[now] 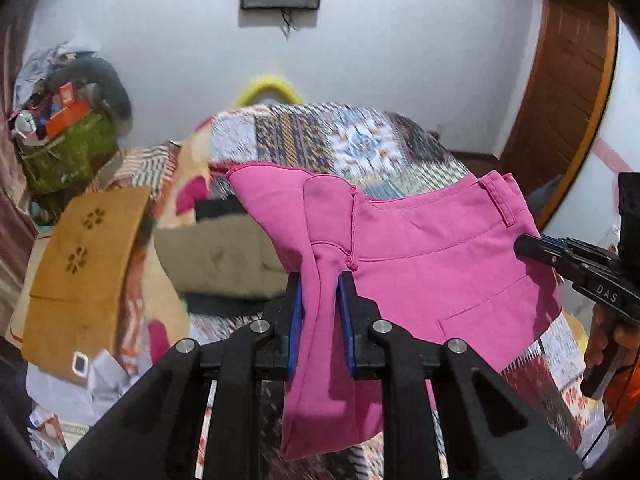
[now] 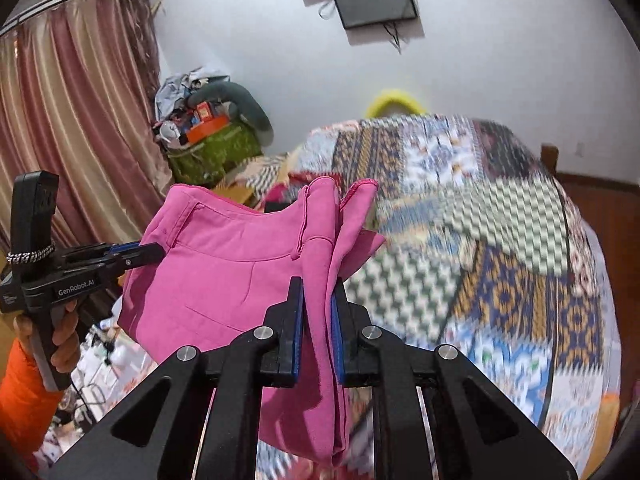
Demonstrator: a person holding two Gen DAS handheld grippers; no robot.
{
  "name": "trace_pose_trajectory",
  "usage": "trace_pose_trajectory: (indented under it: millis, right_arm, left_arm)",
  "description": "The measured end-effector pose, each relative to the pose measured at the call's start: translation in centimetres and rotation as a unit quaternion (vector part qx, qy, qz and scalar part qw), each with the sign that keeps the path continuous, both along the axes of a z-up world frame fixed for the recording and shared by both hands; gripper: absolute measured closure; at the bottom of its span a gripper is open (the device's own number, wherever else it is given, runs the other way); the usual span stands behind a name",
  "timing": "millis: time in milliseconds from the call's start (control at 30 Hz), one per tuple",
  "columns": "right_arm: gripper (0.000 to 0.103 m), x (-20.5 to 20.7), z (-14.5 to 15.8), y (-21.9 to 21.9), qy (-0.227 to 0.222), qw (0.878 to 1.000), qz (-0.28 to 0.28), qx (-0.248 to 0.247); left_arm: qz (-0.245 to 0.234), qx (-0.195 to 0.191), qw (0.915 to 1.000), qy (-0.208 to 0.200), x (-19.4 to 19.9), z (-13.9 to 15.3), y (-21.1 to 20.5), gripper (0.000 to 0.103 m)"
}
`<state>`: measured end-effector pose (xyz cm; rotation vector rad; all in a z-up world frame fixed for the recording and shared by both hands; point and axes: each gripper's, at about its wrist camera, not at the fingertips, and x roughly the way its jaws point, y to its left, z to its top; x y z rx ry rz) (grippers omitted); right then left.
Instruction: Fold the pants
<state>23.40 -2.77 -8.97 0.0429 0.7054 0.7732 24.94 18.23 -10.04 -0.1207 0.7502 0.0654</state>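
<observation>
Both tools, left [image 1: 320, 280] and right [image 2: 318, 284], clench pink pants [image 1: 420, 256] hanging between them.

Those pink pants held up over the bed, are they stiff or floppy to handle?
Probably floppy: the pink pants sag between the left gripper and the right gripper and hang in soft folds below both. Likely light, since narrow pinches hold them up. The smooth fabric might slip.

Plain pink pants [image 1: 432, 248], multicoloured patchwork-patterned bedspread [image 2: 500, 240], striped dusty-pink curtain [image 2: 72, 120], white wall [image 1: 400, 60].
</observation>
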Motion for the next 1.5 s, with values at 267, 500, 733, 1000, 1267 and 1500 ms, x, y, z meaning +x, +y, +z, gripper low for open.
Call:
trace_pose_trajectory:
  millis: [267,500,733,1000,1267,1500]
  right_arm:
    - [0.092,5.4,0.2,4.7,-0.018,1.000,-0.003,0.010]
    - [0.092,10.5,-2.7,8.8,-0.008,1.000,0.002,-0.016]
    - [0.092,15.0,-7.2,12.0,0.022,0.998,0.004,-0.051]
    - [0.090,17.1,-11.9,14.2,0.049,0.990,-0.004,-0.131]
    - [0.074,16.0,-11.4,11.0,0.069,0.988,-0.023,-0.138]
    - [0.074,11.0,-5.3,9.2,0.009,0.994,-0.016,-0.111]
  left_arm:
    - [0.047,0.013,0.9987,-0.014,5.2,-1.4,4.5,0.085]
    - [0.073,0.013,0.9972,0.006,10.6,-5.3,8.3,0.085]
    - [0.094,0.045,0.9940,0.034,15.6,-10.2,10.7,0.097]
    - [0.108,0.018,0.9878,0.110,17.7,-15.8,13.4,0.097]
    - [0.092,-0.008,0.9870,0.132,14.4,-16.3,12.2,0.091]
    - [0.069,0.007,0.9948,0.075,9.4,-9.1,8.6,0.077]
